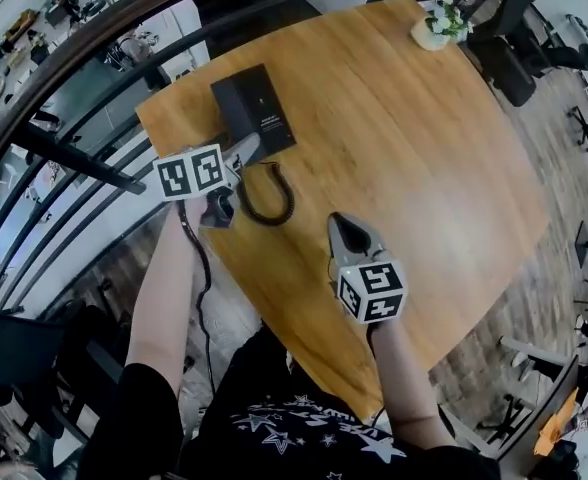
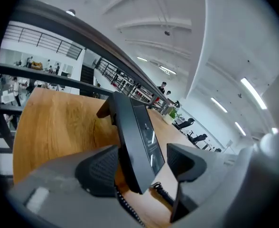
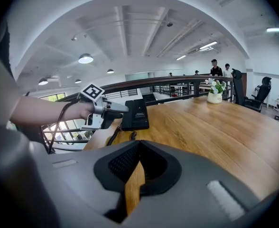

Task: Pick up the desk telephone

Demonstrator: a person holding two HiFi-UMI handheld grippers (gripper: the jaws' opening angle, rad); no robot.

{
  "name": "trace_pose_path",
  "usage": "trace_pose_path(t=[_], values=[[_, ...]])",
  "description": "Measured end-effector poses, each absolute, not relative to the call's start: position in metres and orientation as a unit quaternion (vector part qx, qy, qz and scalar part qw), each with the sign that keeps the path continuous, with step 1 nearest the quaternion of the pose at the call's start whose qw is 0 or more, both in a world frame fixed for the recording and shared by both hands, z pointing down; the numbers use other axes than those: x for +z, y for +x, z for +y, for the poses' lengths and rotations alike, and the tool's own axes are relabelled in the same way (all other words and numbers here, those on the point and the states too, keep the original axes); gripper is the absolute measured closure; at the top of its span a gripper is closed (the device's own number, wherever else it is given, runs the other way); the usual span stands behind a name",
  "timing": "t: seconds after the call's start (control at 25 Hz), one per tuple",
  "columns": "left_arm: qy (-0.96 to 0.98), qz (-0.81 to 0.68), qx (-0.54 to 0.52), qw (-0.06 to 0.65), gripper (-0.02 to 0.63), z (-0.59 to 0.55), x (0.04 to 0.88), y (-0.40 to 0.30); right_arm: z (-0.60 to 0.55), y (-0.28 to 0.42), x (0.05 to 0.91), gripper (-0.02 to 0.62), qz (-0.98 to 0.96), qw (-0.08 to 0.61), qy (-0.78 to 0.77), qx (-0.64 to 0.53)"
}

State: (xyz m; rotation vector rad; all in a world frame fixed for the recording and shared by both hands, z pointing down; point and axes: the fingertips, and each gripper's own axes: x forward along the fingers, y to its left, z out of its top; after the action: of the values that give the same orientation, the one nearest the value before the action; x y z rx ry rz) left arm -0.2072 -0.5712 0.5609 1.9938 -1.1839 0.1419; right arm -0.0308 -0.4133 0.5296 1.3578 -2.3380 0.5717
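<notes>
Left tool (image 2: 144,167), jaws wide apart, is set astride the near end of the phone (image 1: 255,110) by the desk's (image 1: 414,158) far left edge. Pads (image 2: 99,172) should be squared and pushed deeper before closing; right tool (image 1: 351,236), closed and empty, is held clear.

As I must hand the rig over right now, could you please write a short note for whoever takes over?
Left gripper: open, jaws astride an edge of the desk telephone, pads not pressing.
Right gripper: shut, empty, over the table, apart from the telephone.
Telephone: on the table near its left corner, coiled cord beside it.
Done: left gripper in place.
Left: close on the telephone and lift.
</notes>
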Motion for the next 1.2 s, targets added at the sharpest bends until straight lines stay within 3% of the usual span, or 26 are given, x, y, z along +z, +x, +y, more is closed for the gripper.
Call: trace_pose_path(t=[0.2,1.2], values=[[0.775,-0.455,0.037,0.437,0.281,-0.596,0.571,-0.208,-0.418,-0.032,0.538,0.594,-0.827,0.19,0.483,0.216],[0.774,-0.436,0.063,0.455,0.273,-0.646,0.587,-0.191,-0.428,-0.014,0.55,0.592,-0.817,0.179,0.492,0.243]])
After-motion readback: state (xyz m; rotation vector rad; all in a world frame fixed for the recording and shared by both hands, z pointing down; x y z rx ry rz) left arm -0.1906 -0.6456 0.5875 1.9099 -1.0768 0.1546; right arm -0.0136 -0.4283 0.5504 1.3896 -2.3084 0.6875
